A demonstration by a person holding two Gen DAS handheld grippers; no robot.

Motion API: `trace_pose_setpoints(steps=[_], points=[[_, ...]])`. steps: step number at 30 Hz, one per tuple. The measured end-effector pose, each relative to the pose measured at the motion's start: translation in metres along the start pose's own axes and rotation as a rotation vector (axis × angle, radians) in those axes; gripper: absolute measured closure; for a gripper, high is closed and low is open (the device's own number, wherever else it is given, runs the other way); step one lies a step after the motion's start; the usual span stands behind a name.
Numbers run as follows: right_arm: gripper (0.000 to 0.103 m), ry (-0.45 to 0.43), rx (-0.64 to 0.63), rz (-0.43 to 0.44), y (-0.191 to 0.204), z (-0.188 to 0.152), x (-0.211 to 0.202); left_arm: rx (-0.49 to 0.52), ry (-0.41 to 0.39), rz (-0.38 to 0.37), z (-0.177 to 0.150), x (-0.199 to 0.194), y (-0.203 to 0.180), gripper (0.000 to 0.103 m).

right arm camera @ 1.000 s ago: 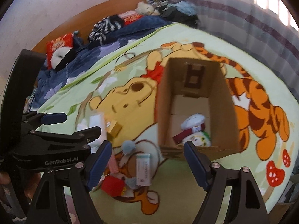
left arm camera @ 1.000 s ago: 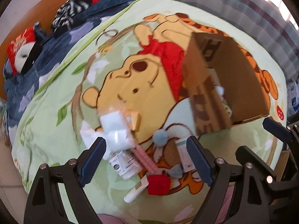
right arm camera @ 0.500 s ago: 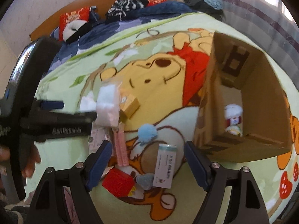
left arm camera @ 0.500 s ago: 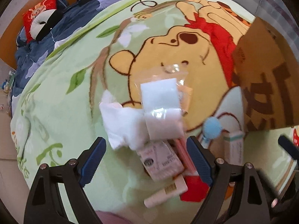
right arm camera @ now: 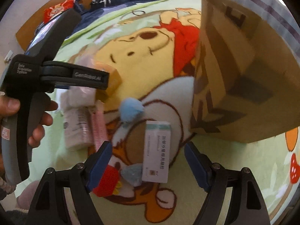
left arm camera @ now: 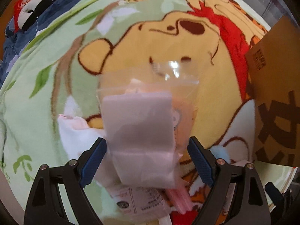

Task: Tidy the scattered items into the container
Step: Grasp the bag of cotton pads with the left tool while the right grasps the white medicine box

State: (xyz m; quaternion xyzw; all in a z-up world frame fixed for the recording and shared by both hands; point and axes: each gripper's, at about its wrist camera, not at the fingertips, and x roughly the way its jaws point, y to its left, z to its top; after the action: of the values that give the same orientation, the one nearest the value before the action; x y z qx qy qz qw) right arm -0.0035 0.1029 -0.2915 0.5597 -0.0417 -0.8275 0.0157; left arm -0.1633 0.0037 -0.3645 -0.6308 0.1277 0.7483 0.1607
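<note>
1. Both grippers have dropped toward the blanket since a second ago: the clutter that sat small and low in each view then now fills the frames, and the cardboard box [right arm camera: 243, 71] has slid off to the right edge.

2. Left gripper [left arm camera: 147, 161]: its fingers stand wide apart, one on each side of the clear bag of white pads [left arm camera: 138, 131]. I cannot make out any pad pressing on the bag, so nothing is held yet.

3. Right gripper [right arm camera: 148, 164]: its fingers are also spread wide and empty, with the white and green carton [right arm camera: 156, 151] lying flat between them, a red item [right arm camera: 106, 181] by the left finger and a crumpled blue-grey wrapper [right arm camera: 132, 174] touching the carton's lower corner.

4. Just outside the left fingers lie a white cloth [left arm camera: 75, 131], a labelled white pack [left arm camera: 138, 200] under the bag, and pink strips [left arm camera: 180, 200]. A pale blue pom-pom [right arm camera: 131, 110] sits above the carton, and a small tan box [right arm camera: 112, 80] is partly hidden behind the left gripper's body.

5. The cardboard box stands open on the cartoon blanket [left arm camera: 46, 93], to the right of the pile and close to it.

6. Risks, as I judge them:
   - The slippery film could slide out if the fingers close only on loose plastic.
   - Overlapping items may be dragged along or pinched together with the bag.
   - The flat carton on soft fleece gives little edge; the fingers could snag the blanket.
   - The two grippers work close together and could collide.
</note>
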Motion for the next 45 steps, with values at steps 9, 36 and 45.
trace_pose_setpoints(steps=[9,36,45], points=[[0.022,0.089,0.034,-0.043,-0.009,-0.003,0.057,0.067,-0.015,-0.007,-0.002,0.019,-0.001,0.018],[0.054,-0.021,-0.081,0.011,0.022,0.082,0.078,0.043,-0.090,-0.019,0.053,0.004,0.133,0.025],[0.046,0.040,-0.097,-0.047,0.019,0.055,0.091,0.003,0.001,-0.086,0.045,0.031,0.135,0.024]])
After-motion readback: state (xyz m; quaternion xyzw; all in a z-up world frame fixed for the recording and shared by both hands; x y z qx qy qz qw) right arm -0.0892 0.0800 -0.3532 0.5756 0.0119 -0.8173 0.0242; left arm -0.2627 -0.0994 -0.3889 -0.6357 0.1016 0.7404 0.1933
